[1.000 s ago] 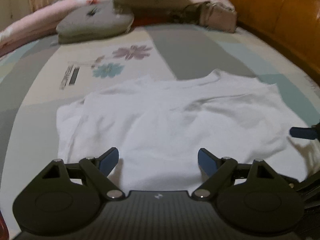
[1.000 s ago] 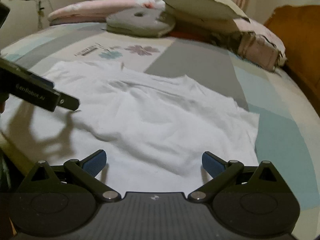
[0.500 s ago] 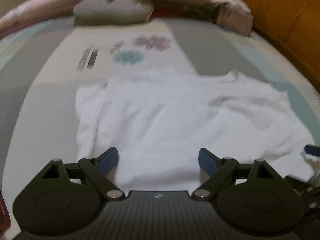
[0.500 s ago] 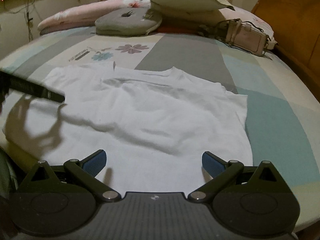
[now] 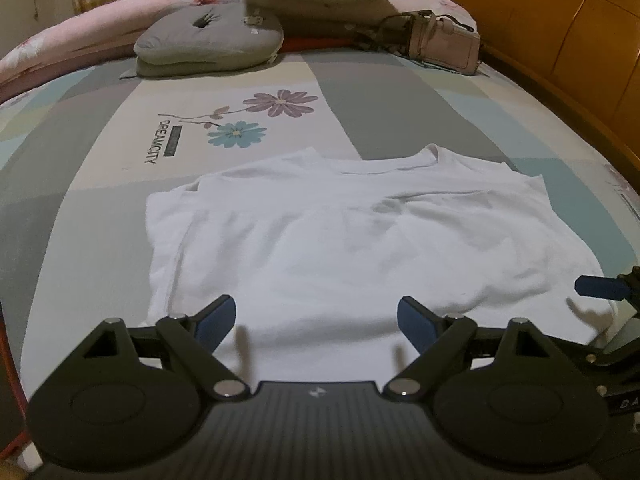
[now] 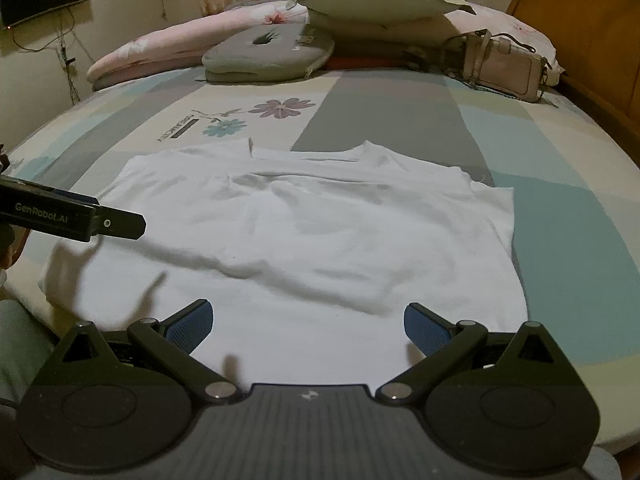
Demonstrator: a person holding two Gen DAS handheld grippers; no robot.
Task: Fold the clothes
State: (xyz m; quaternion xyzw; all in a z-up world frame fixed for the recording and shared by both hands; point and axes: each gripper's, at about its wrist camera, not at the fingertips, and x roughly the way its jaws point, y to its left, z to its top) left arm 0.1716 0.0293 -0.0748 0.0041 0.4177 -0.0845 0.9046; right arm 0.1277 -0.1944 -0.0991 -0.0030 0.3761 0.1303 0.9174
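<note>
Left gripper (image 5: 316, 318): fingers spread wide, nothing between them, pointing forward and level. Right gripper (image 6: 308, 322): same, fingers wide apart and empty. The two sit side by side, near each other.

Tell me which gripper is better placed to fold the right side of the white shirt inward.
Right. The right gripper is open over the white shirt nearest that right edge; the left gripper, also open, sits toward the shirt's other side.

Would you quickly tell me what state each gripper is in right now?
Left gripper: open, holding nothing, above the white T-shirt.
Right gripper: open, holding nothing, above the same shirt.
</note>
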